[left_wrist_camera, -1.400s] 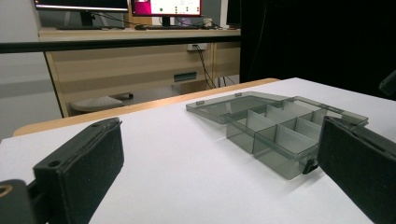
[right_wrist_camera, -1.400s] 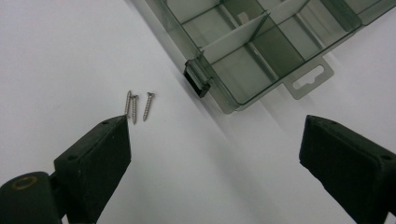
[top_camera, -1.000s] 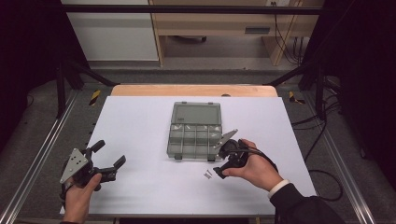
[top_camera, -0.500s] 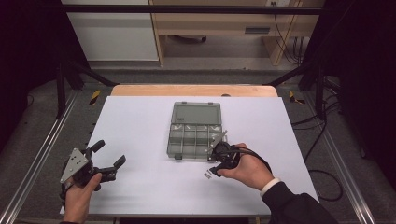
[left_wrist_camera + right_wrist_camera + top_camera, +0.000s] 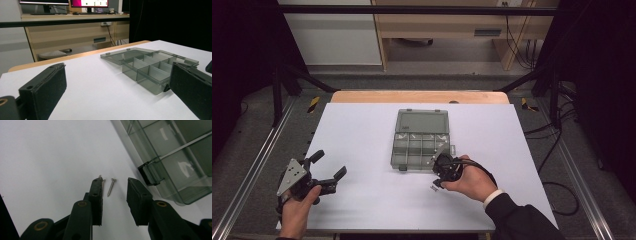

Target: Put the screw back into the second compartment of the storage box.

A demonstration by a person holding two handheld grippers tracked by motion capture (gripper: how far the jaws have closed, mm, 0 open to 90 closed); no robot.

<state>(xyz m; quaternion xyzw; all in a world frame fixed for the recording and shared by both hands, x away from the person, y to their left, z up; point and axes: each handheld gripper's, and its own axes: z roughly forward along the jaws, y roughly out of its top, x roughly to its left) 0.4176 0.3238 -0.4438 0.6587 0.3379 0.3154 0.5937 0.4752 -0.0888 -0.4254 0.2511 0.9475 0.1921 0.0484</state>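
1. Right gripper (image 5: pixel 114 202) points down at the white table (image 5: pixel 362 130), its jaws parted with nothing clamped between them.
2. Between those jaws, in the right gripper view, a small silver screw (image 5: pixel 111 187) lies flat on the table, touching neither pad.
3. A second screw (image 5: pixel 102 182) lies just beside the left jaw's tip, partly hidden behind it; whether it touches the pad cannot be told.
4. From the high view, the right gripper (image 5: pixel 443 172) sits just off the near right corner of the box (image 5: pixel 419 145), with the screws (image 5: pixel 434 187) showing as tiny specks on the table close beneath the hand (image 5: pixel 472 182).
5. That box is smoky clear plastic, lying open near the middle of the table, its lid (image 5: pixel 422 122) folded flat on the far side and its divided tray on the near side.
6. A black latch (image 5: pixel 149 175) on the box's near edge shows in the right gripper view, just beyond the right jaw and apart from it.
7. Small white bits rest in some of the box's compartments, too small to make out.
8. Left gripper (image 5: pixel 319 172) is held near the table's near left corner, well apart from the box, jaws spread wide and empty.
9. Its own view looks across the table between its pads (image 5: pixel 47 90) toward the box (image 5: pixel 150 67).
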